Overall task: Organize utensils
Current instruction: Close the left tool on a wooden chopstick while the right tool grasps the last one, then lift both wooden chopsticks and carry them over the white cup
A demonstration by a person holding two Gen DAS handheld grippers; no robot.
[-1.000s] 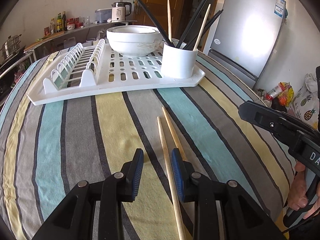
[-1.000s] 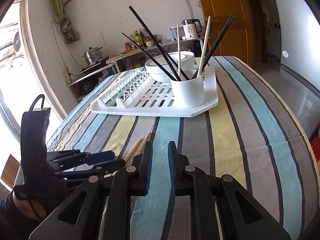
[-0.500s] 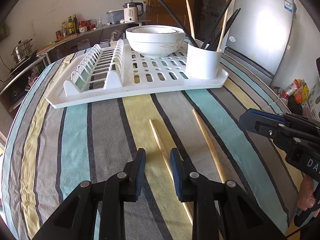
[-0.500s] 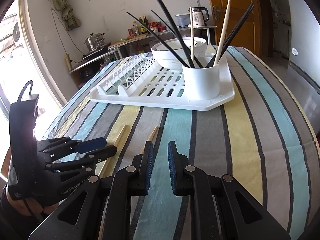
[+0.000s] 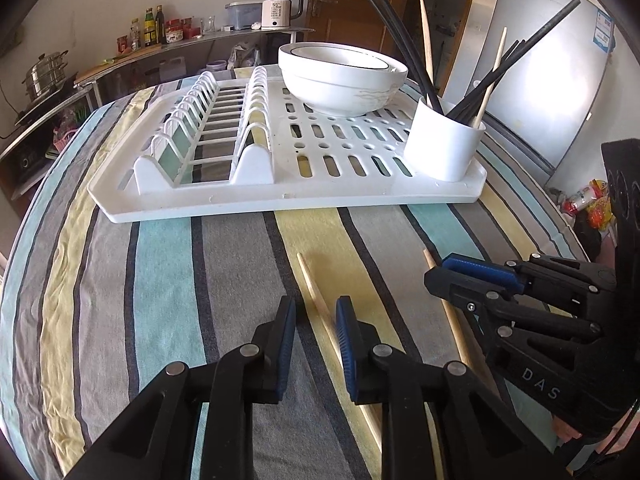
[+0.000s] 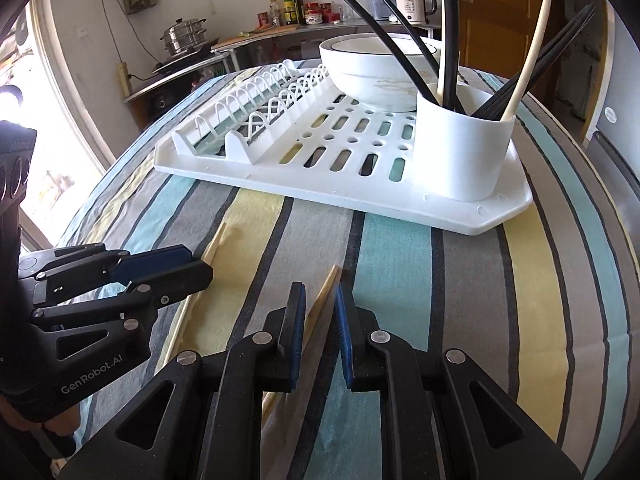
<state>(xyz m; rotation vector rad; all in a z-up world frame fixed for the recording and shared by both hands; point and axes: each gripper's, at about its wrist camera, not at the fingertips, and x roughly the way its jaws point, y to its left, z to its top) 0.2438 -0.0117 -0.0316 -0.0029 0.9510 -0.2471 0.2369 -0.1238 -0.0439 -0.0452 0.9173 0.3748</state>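
Left claw (image 5: 315, 320) is narrowly open, straddling one chopstick (image 5: 318, 300) on the tabletop (image 5: 160, 280). Right claw (image 6: 320, 312), equally narrow, straddles a second chopstick (image 6: 322, 300) pointing toward 12 o'clock.

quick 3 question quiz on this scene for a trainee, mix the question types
1. True or false: the left hand-held gripper is shut on a pale wooden chopstick.
2. Multiple choice: the white plastic utensil cup stands A) on the striped tablecloth, B) on a corner of the white plastic dish rack, C) inside the white ceramic bowl.
3. Fill in: each open hand-held gripper straddles one ____ lying on the cloth.

Key: 1 false, its jaws are open; 2 B; 3 chopstick, the right hand-held gripper too.
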